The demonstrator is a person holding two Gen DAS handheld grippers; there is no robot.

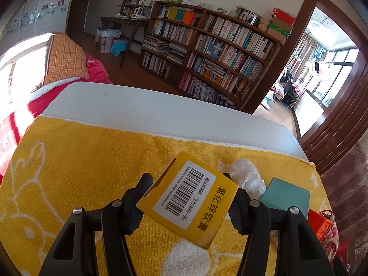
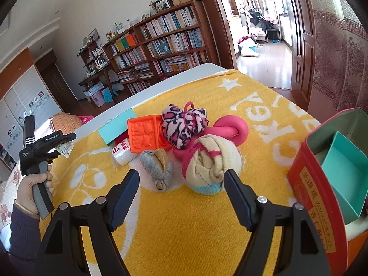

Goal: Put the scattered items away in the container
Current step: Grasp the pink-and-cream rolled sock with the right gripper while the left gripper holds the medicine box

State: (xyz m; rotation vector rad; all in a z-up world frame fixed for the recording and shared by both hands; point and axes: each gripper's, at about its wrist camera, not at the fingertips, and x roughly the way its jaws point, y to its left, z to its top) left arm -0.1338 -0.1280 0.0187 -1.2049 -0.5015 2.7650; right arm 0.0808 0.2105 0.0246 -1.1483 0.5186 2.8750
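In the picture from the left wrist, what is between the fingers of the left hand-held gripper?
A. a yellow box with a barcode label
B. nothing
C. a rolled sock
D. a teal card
A: the left hand-held gripper is shut on the yellow box, whose white barcode label faces the camera, while the teal card lies apart on the yellow towel.
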